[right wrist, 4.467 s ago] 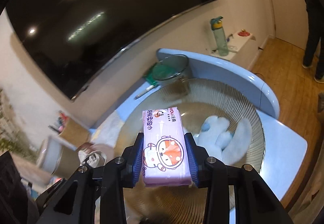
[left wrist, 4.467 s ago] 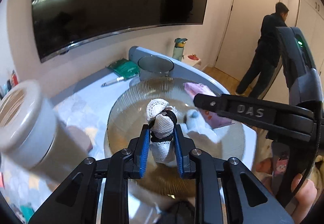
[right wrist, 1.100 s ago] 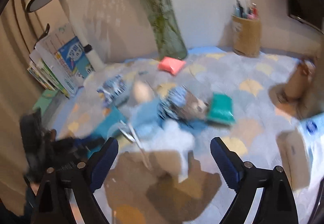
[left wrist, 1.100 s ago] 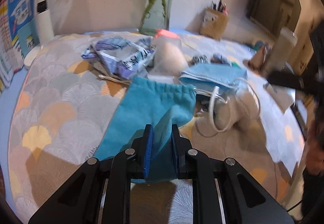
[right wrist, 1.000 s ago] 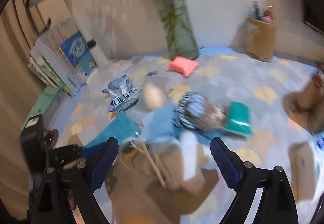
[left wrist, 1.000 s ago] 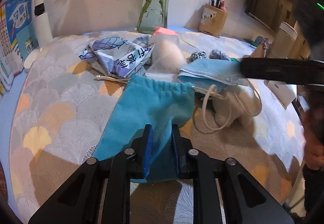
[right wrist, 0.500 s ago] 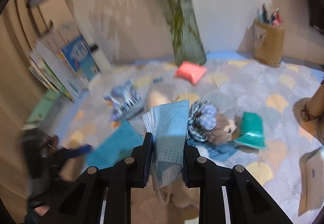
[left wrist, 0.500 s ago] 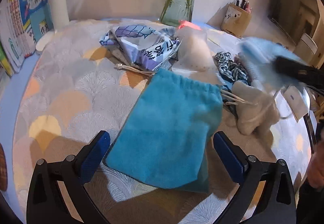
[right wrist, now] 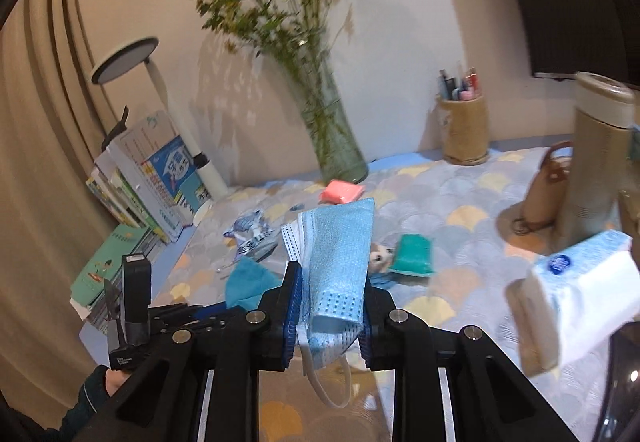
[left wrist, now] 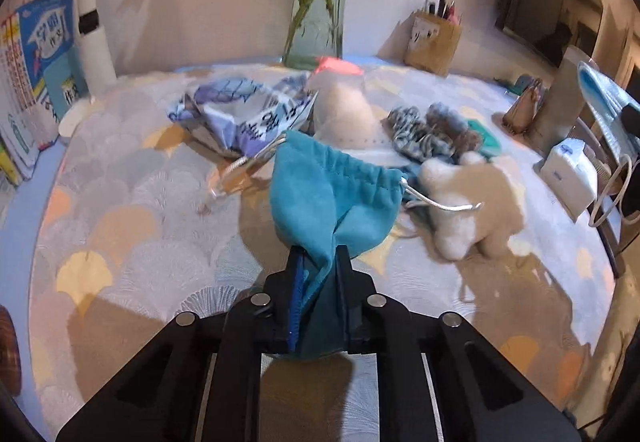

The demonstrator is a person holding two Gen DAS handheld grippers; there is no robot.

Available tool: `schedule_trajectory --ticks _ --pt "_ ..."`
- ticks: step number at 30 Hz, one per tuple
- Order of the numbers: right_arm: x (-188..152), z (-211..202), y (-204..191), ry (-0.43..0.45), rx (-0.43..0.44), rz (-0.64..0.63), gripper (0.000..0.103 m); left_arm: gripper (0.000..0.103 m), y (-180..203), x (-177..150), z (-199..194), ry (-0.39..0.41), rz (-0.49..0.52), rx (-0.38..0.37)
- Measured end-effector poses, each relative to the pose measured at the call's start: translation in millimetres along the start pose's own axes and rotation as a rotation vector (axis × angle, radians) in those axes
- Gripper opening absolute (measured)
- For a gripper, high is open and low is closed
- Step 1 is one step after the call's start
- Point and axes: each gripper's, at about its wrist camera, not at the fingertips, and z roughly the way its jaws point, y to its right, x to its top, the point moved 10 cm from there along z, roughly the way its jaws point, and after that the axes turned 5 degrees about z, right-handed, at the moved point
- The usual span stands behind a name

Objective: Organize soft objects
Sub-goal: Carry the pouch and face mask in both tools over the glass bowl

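A teal drawstring pouch [left wrist: 332,194] stands bunched up off the patterned tablecloth, and my left gripper [left wrist: 318,258] is shut on its lower edge. My right gripper [right wrist: 330,274] is shut on a stack of blue face masks [right wrist: 340,242], held above the table with an ear loop hanging down. In the left wrist view the face masks [left wrist: 604,94] show at the far right edge. The right wrist view shows the pouch [right wrist: 248,276] low on the left. A white plush toy [left wrist: 460,210], a patterned scrunchie [left wrist: 416,130] and a white bagged puff [left wrist: 344,110] lie just behind the pouch.
A blue-white packet [left wrist: 244,114], a pink packet [left wrist: 336,66] and a green packet [right wrist: 412,250] lie on the cloth. A glass vase [right wrist: 332,130], a pen holder [right wrist: 464,130], a tall flask [right wrist: 596,146], a tissue pack [right wrist: 576,306] and books [right wrist: 152,178] ring the table.
The left gripper stood open over the flat pouch half a second ago; now it is shut on it and the pouch is gathered up. The right gripper took the masks and carried them up and away from the pile.
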Motion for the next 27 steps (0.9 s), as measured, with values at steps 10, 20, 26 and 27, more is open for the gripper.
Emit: schedule_trajectory --ticks 10,20,26,27 --pt "22 -55 43 0.119 -0.052 0.095 0.024 0.011 69 64 -61 0.180 0.022 -0.167" --pt "72 -147 120 0.271 -0.224 0.173 0.024 0.011 224 145 -87 0.273 0.234 -0.328" --pt "101 -196 210 0.340 -0.330 0.329 0.024 0.011 349 196 -76 0.262 0.402 -0.443" --pt "103 -201 227 0.342 -0.351 0.359 0.024 0.011 367 202 -70 0.253 0.418 -0.450"
